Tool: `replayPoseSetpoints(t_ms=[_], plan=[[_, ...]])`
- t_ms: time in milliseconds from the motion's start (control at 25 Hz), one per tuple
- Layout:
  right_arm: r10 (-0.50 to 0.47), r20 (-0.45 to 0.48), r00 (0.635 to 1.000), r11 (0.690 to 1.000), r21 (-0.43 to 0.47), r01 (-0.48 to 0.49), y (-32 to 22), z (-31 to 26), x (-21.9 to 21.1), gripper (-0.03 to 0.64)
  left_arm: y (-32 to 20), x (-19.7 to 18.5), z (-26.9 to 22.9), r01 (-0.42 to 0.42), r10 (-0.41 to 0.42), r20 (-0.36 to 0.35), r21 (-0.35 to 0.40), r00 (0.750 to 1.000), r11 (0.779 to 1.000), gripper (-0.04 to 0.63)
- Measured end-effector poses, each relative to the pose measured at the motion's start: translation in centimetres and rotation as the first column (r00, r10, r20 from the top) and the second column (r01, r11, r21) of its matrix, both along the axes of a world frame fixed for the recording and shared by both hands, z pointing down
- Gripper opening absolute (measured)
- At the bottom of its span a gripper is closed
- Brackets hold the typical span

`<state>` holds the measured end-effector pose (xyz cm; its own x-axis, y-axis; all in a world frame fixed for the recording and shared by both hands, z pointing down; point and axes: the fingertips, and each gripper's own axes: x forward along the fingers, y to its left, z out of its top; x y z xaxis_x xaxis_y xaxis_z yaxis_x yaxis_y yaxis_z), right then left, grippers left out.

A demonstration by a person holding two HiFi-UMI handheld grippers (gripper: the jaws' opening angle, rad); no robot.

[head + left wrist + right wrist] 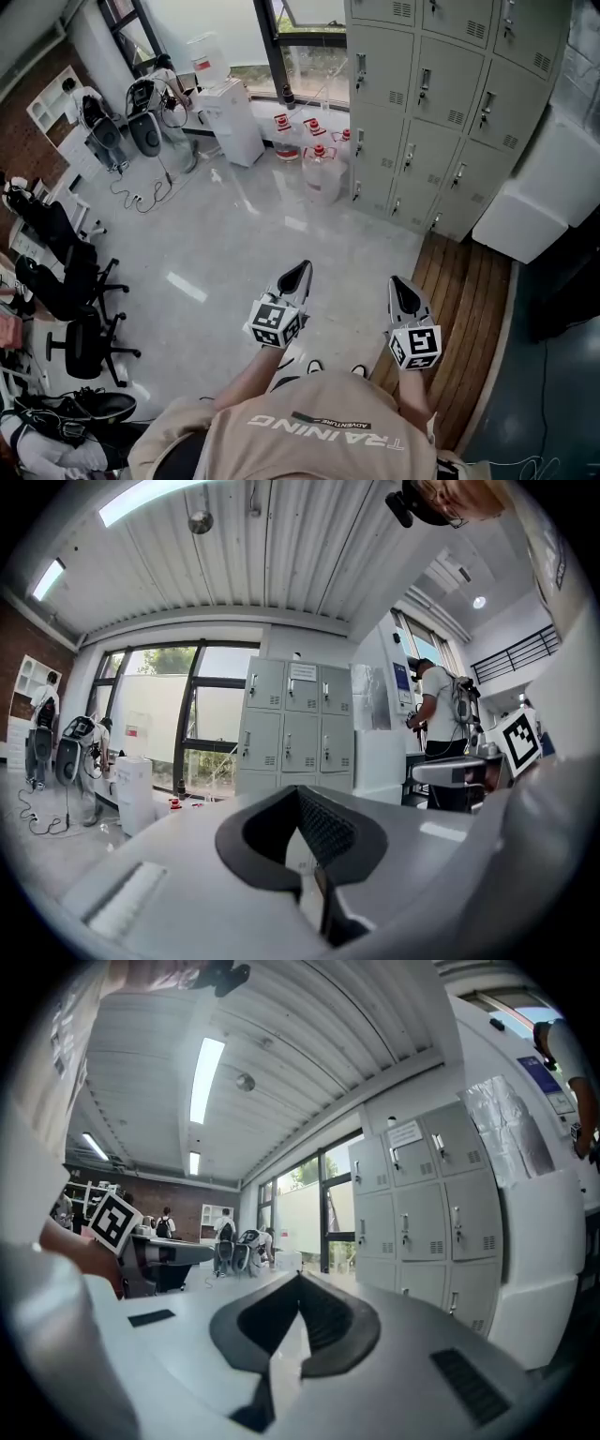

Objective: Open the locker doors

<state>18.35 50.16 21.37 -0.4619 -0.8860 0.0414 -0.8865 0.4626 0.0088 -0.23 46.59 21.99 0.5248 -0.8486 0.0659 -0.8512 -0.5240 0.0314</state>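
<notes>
The grey lockers stand at the far right of the room, three columns wide, with every door that I see shut and a small handle on each. They also appear in the left gripper view as lockers and in the right gripper view as lockers, some way ahead. My left gripper and right gripper are held level in front of me, well short of the lockers. The jaws of the left gripper meet at the tip with nothing between them. The right gripper is likewise shut and holds nothing.
A white cabinet stands right of the lockers, over a wooden floor strip. Water bottles and a white dispenser stand left of them by the window. Office chairs line the left side. A person stands at the right.
</notes>
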Motion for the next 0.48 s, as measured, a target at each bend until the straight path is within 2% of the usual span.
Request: replayPoseSetpoints(t_ms=[320, 480], plan=[[-0.038, -0.031, 0.999, 0.999, -0.020, 0.038, -1.2, 0.9, 0.2, 0.011, -0.7, 1.4, -0.1, -0.021, 0.022, -0.029, 0.014, 0.999, 1.000, 0.006], [-0.056, -0.023, 0.998, 0.998, -0.039, 0.055, -2.2, 1.8, 0.7, 0.011, -1.2, 1.8, 0.7, -0.015, 0.016, -0.011, 0.005, 1.000, 1.000, 0.006]])
